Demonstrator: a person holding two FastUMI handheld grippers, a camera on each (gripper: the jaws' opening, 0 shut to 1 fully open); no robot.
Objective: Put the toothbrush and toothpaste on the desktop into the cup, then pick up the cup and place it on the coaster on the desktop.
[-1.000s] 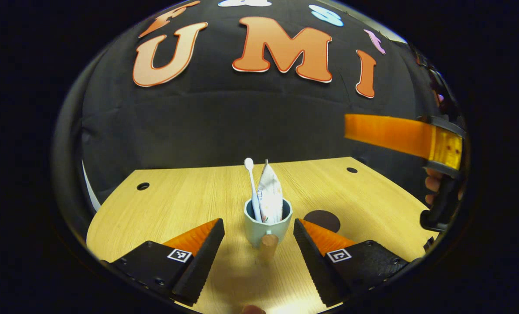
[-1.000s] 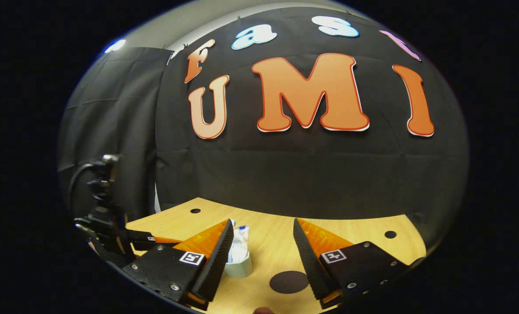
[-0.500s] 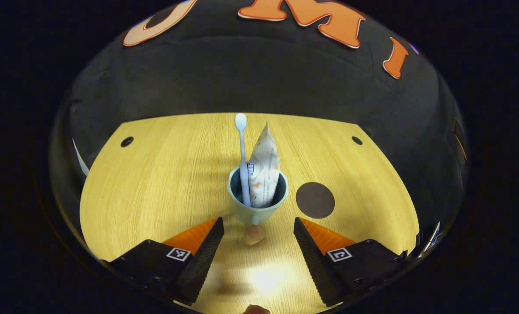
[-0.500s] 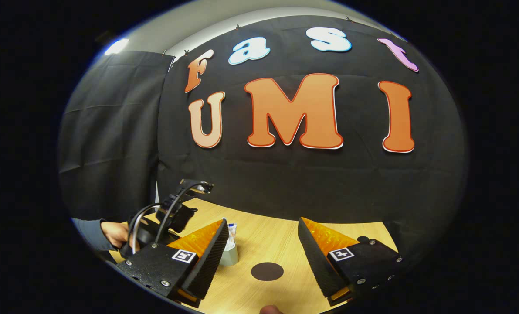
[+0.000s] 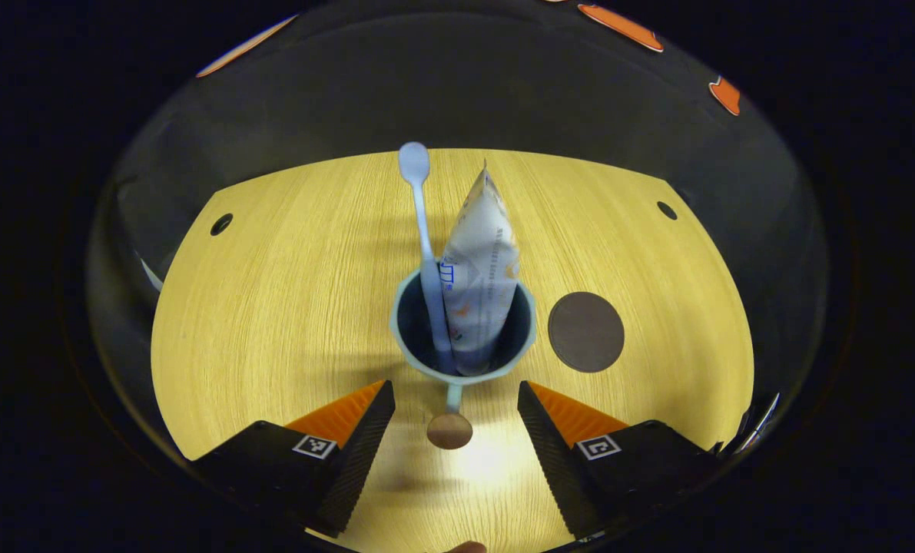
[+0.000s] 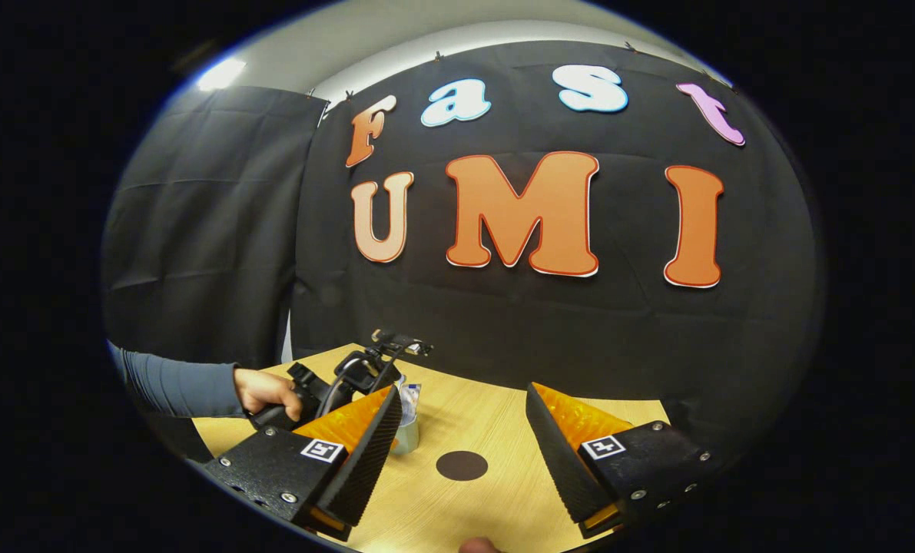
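Observation:
A pale green cup [image 5: 426, 369] stands upright on the wooden desktop [image 5: 288, 307], seen from above in the left gripper view. A light blue toothbrush [image 5: 420, 230] and a white toothpaste tube [image 5: 482, 261] stand inside it. The cup's handle, ending in a round wooden knob [image 5: 449, 431], points toward me and lies between the fingers of my open left gripper [image 5: 455, 390], touching neither. A dark round coaster [image 5: 586, 332] lies just right of the cup. In the right gripper view my right gripper [image 6: 464, 392] hangs open and holds nothing, above the coaster [image 6: 462, 465]. Its left finger partly hides the cup [image 6: 407, 439].
The right gripper view shows a hand [image 6: 261, 389] in a grey-blue sleeve [image 6: 173, 380] holding the left gripper [image 6: 353, 374] over the cup. Small round holes [image 5: 221, 224] mark the desktop's far corners. The black cloth wall closes off the back edge.
The left gripper has come closer and tilted down over the cup, so the handle now sits between its fingers. The right gripper has drawn back; cup and coaster stay put.

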